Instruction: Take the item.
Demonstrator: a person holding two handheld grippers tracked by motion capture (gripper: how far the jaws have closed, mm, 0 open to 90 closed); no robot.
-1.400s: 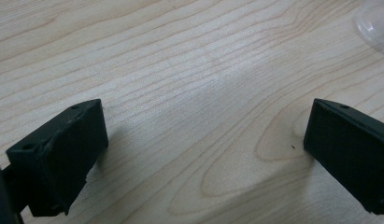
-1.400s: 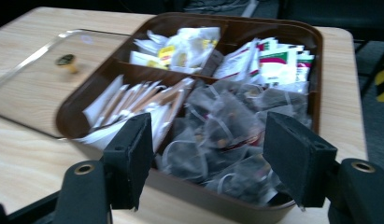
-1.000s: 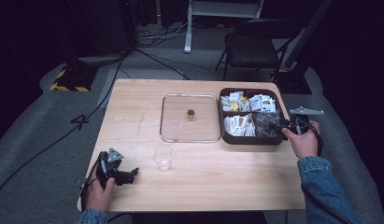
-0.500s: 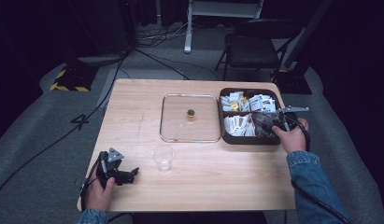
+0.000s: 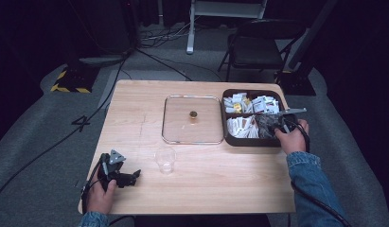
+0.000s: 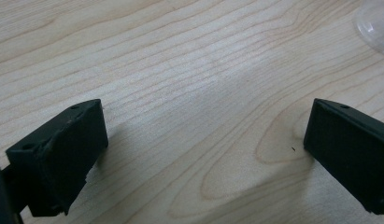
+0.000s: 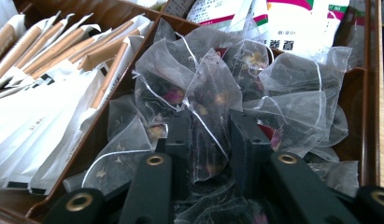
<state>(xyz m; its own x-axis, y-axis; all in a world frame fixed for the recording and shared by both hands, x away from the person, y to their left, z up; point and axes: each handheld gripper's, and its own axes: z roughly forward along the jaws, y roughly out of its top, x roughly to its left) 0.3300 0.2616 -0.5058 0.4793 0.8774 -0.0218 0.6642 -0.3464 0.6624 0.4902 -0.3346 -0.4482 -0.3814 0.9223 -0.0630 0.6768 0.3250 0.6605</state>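
Right tongs (image 7: 209, 135), moved within the last second from the counter's right edge into the tray (image 5: 228, 135), nearly closed around a mesh tea bag (image 7: 210, 100), ready for lifting; left tongs (image 6: 199, 149) wide open, empty, near the front-left corner.

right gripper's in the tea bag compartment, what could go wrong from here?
1. The right gripper jaws sit around one mesh tea bag in a tangled pile; strings may drag neighbouring bags out on lifting.
2. The plastic cup looks light; a dropped bag or a bump could tip it.

Light wooden table (image 5: 135, 113) bearing a clear cup (image 5: 164, 160) near-centre, a glass lid (image 5: 192, 135) beyond, a brown divided box (image 5: 251, 141) far-right.
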